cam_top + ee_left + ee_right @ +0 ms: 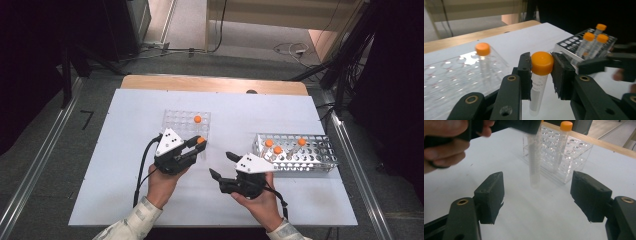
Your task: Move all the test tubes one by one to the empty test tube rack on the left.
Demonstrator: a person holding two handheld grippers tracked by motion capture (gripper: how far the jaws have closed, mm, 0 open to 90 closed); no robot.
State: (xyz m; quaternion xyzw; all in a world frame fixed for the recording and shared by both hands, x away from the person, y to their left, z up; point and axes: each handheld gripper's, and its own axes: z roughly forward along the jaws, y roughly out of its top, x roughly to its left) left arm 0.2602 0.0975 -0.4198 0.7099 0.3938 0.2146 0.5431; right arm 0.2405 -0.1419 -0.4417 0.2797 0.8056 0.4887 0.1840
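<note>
Altogether five orange-capped tubes (539, 75), two racks (320, 159)

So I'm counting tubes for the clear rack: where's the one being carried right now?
The tube is clamped by its orange cap in the left gripper, hanging upright just in front of the clear rack, left of the open right gripper.

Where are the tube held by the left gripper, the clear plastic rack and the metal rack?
Held tube (542, 63): left gripper view, on its orange cap.
Clear plastic rack (176, 119): high view, on its bare top plate.
Metal rack (320, 160): high view, on its perforated side wall.
</note>
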